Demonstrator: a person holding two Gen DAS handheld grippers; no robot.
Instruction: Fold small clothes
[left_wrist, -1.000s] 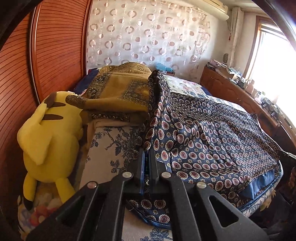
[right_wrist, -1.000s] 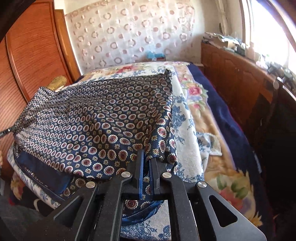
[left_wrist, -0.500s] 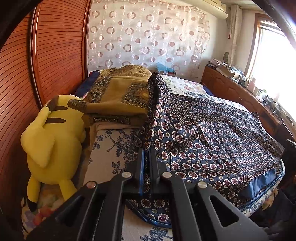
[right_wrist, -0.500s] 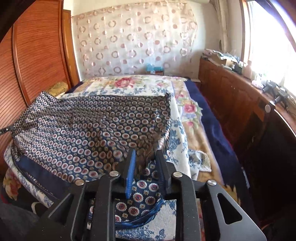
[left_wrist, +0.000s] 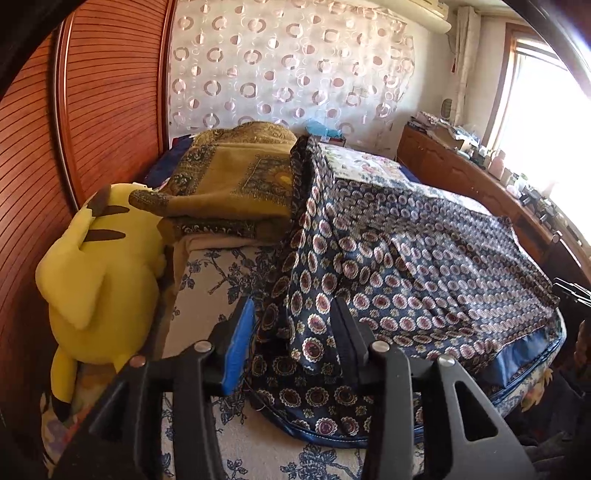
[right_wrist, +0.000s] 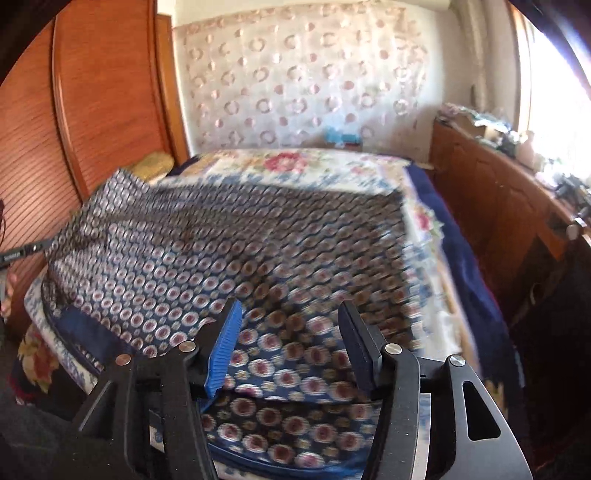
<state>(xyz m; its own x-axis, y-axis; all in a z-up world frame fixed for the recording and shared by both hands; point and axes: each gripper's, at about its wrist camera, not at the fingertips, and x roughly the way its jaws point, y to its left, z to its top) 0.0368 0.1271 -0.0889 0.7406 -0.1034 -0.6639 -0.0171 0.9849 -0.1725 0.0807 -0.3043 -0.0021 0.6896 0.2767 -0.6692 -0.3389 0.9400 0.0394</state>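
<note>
A navy garment (left_wrist: 424, 266) printed with round medallions lies spread and folded over on the bed, its plain blue hem at the near edge. My left gripper (left_wrist: 292, 302) sits at the garment's left corner. Its jaws are opening, and a loose fold of the cloth stands between them without being pressed. In the right wrist view, which is blurred by motion, the same garment (right_wrist: 221, 236) lies flat. My right gripper (right_wrist: 290, 304) hovers over its near right corner. Its jaws are opening too, with cloth below them and none pinched.
A yellow plush toy (left_wrist: 92, 266) leans at the bed's left side against a wooden wardrobe (left_wrist: 92, 110). A folded ochre blanket (left_wrist: 236, 184) lies behind the garment. The floral bedsheet (left_wrist: 214, 295) shows at the left, and a cluttered wooden cabinet (right_wrist: 498, 192) runs along the right.
Both grippers went from shut on the garment's edge to jaws apart, letting the cloth go. The right gripper shifted sideways and the garment's right corner dropped flat.
</note>
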